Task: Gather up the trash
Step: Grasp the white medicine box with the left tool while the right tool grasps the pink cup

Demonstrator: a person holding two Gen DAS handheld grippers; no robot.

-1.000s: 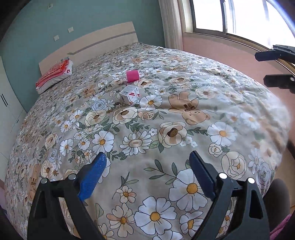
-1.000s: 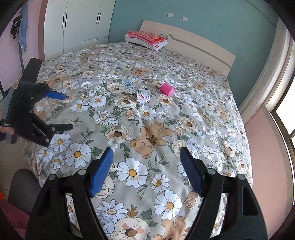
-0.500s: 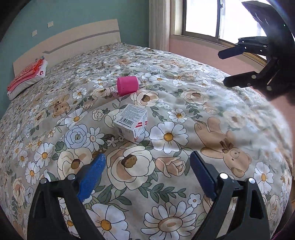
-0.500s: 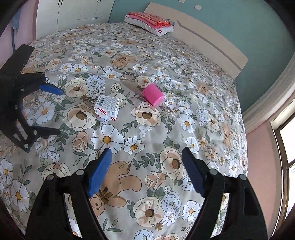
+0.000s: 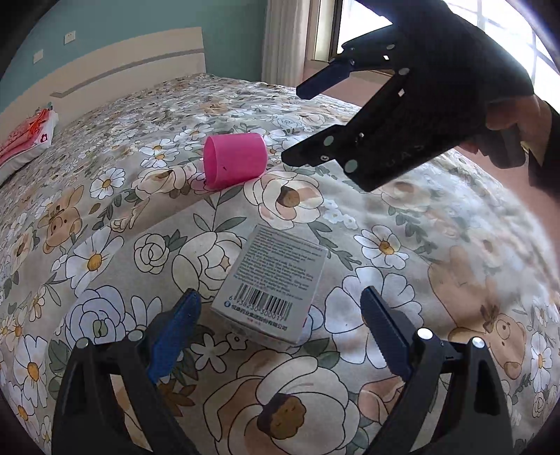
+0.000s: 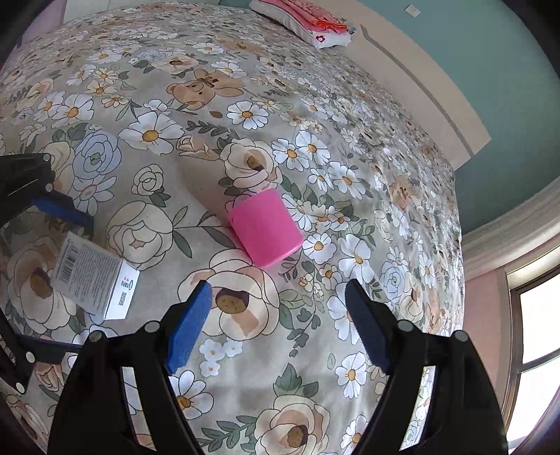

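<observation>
A small grey-white carton with a barcode (image 5: 271, 287) lies on the flowered bedspread (image 5: 105, 196). My left gripper (image 5: 280, 322) is open, its blue pads on either side of the carton's near end, not touching. A pink cup (image 5: 234, 159) lies on its side beyond the carton. My right gripper (image 6: 280, 315) is open just short of the pink cup (image 6: 266, 227). The right gripper also shows in the left wrist view (image 5: 294, 122), open beside the cup. The carton (image 6: 92, 276) and the left gripper's pad (image 6: 59, 210) show at the left of the right wrist view.
A folded red and white pillow (image 5: 24, 143) lies at the head of the bed by the wooden headboard (image 5: 115, 77). A window (image 5: 350, 31) and curtain (image 5: 283, 38) are on the right. The bed edge drops off at the right.
Both grippers have moved forward over the bed. The left has come up to the carton and the right up to the pink cup. Both stay open.
</observation>
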